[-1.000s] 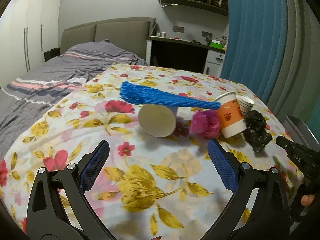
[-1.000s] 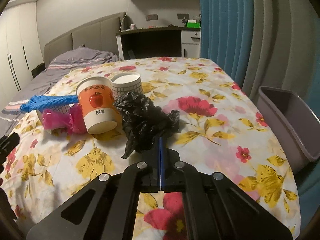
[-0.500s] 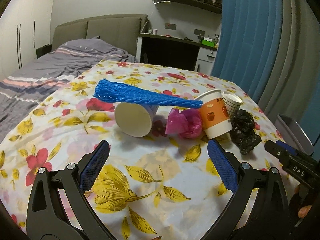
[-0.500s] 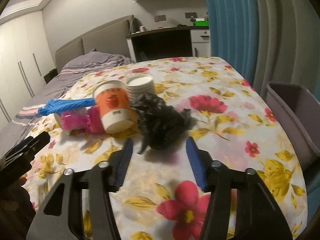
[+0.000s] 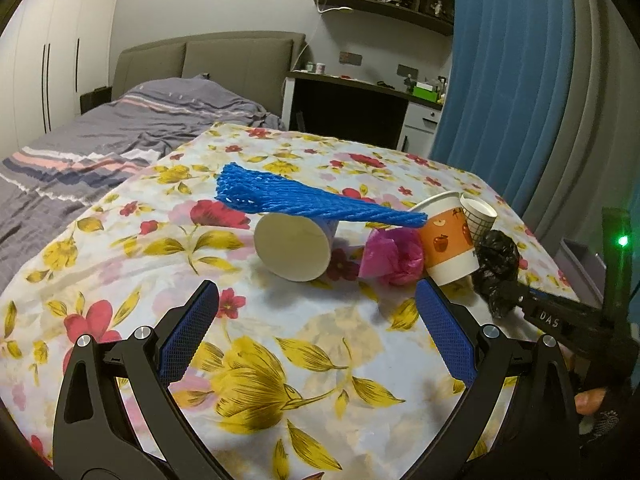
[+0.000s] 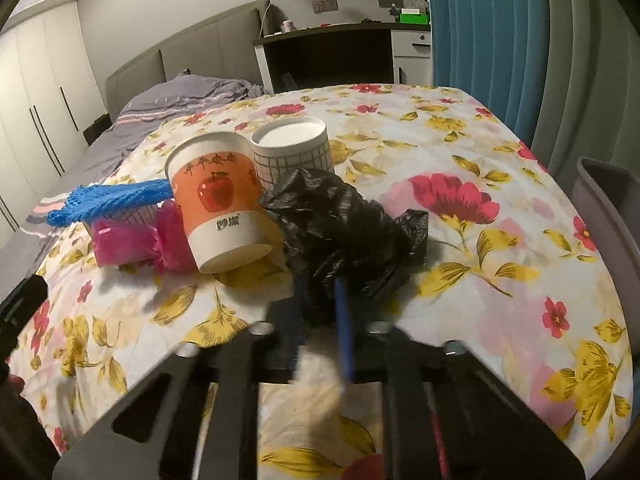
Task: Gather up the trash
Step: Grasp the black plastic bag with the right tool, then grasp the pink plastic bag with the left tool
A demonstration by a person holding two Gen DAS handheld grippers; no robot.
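**Pinching the black bag first**

Closing right gripper on the near edge of the crumpled black bag, blue pads drawn narrow with a fold of plastic between them. Probably chosen first as the piece nearest the grey bin, off the right edge of the flowered bedspread. Soft and light by the look of it, so likely to trail loose folds when lifted.

Left gripper held low over bare cloth, fingers spread wide, nothing between them; seemingly waiting its turn.

Crowded just behind the bag: orange apple-print cup touching it, checked cup upright at its back. Risk of tipping either one if the bag drags. Further left, pink bag, white cup on its side, blue foam net lying across it. Clear path to the bin on the right.
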